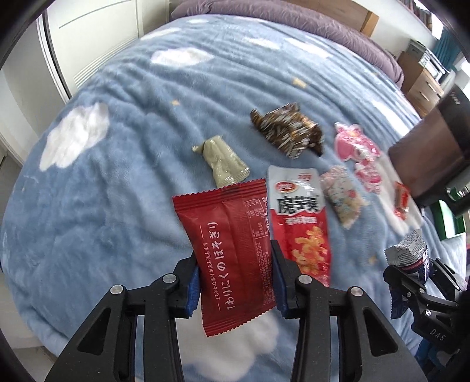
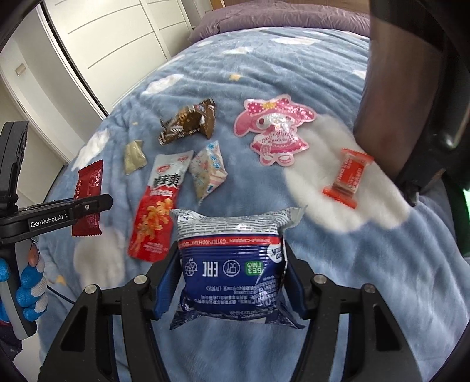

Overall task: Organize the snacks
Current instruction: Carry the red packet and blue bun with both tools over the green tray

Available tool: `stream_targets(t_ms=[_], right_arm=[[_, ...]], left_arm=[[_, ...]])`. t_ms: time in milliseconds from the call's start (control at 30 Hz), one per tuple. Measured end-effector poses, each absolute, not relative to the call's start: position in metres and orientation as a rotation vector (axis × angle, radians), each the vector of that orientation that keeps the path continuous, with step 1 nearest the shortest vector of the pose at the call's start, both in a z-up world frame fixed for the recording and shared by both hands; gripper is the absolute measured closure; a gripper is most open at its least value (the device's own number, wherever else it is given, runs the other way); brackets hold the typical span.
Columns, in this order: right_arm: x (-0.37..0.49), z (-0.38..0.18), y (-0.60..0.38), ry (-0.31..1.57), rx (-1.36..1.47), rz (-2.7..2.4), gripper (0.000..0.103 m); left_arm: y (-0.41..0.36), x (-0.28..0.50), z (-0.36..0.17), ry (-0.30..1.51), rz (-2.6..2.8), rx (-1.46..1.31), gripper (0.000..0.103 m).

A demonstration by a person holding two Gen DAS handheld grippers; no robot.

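My left gripper [image 1: 235, 276] is shut on a dark red snack packet [image 1: 232, 252] with white Japanese print, held above the bed; it also shows in the right wrist view [image 2: 88, 197]. My right gripper [image 2: 229, 276] is shut on a blue and silver biscuit packet [image 2: 232, 261], also seen at the right in the left wrist view [image 1: 408, 255]. On the blue cloud blanket [image 2: 367, 264] lie a red and white snack pouch [image 2: 158, 205], a brown striped wrapper [image 2: 188, 122], an olive sachet [image 2: 133, 157], a pale triangular packet [image 2: 207, 170], a pink character packet [image 2: 273, 129] and an orange candy [image 2: 348, 177].
A dark brown box-like object [image 2: 411, 88] hangs over the bed at the right. White wardrobe doors [image 2: 102, 44] stand at the left. A purple duvet [image 1: 279, 14] lies at the head of the bed. Wooden drawers [image 1: 423, 85] stand at the far right.
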State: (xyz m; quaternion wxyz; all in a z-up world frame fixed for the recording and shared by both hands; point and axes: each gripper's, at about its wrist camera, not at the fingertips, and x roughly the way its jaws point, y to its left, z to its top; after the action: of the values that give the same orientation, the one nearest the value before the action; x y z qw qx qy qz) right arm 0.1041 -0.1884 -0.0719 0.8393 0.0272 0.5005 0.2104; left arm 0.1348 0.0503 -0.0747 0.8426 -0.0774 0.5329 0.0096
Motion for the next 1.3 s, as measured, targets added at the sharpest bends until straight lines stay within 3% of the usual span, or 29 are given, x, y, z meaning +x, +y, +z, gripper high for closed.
stream_targets(t_ms=[500, 1300], right_arm=[[0.038, -0.024, -0.256, 0.983, 0.134, 0.360, 0.024], [-0.001, 0.007, -0.467, 0.856, 0.260, 0.026, 0.024]], left_arm=[[-0.032, 0.067, -0.028, 1.088, -0.179, -0.085, 0.068], [-0.279, 0.040, 0.020, 1.047, -0.596, 0.240, 0.067]])
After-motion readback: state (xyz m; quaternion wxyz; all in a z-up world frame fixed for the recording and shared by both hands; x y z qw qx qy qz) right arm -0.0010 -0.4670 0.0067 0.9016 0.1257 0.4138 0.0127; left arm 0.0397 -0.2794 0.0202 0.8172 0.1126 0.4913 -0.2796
